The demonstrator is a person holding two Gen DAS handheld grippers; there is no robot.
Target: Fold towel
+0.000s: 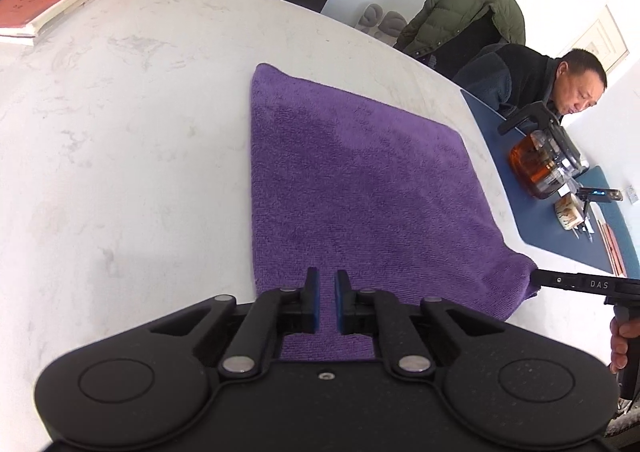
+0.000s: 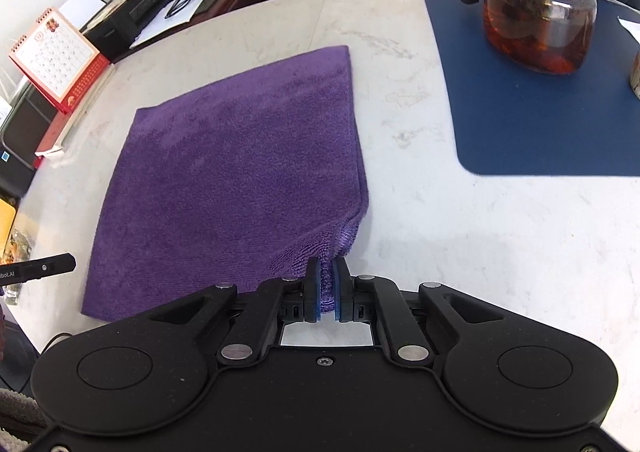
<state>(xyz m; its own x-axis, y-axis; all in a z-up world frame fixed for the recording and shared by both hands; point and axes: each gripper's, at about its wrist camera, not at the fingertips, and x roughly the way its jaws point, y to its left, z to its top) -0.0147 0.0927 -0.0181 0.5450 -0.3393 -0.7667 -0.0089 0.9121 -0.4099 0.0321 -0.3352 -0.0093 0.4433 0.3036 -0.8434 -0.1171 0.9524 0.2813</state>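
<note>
The purple towel (image 1: 352,188) is lying flat on the white worktop (image 1: 120,172), already folded, with doubled layers showing at its near right corner. The left claw (image 1: 327,302) is hovering over the towel's near edge with its blue pads almost together, a thin gap between them; whether cloth is caught there I cannot tell. The right claw (image 2: 328,286) is pinching the layered near corner of the towel (image 2: 240,172), with purple cloth bunching between its pads. In the left view the right claw is showing at 4 o'clock, touching that corner. In the right view a blue mat (image 2: 532,108) is lying at 2 o'clock, well apart from the towel, carrying a glass teapot (image 2: 540,16) of dark tea. A red calendar (image 2: 56,56) is standing at 10 o'clock by the worktop's (image 2: 460,236) rim.
</note>
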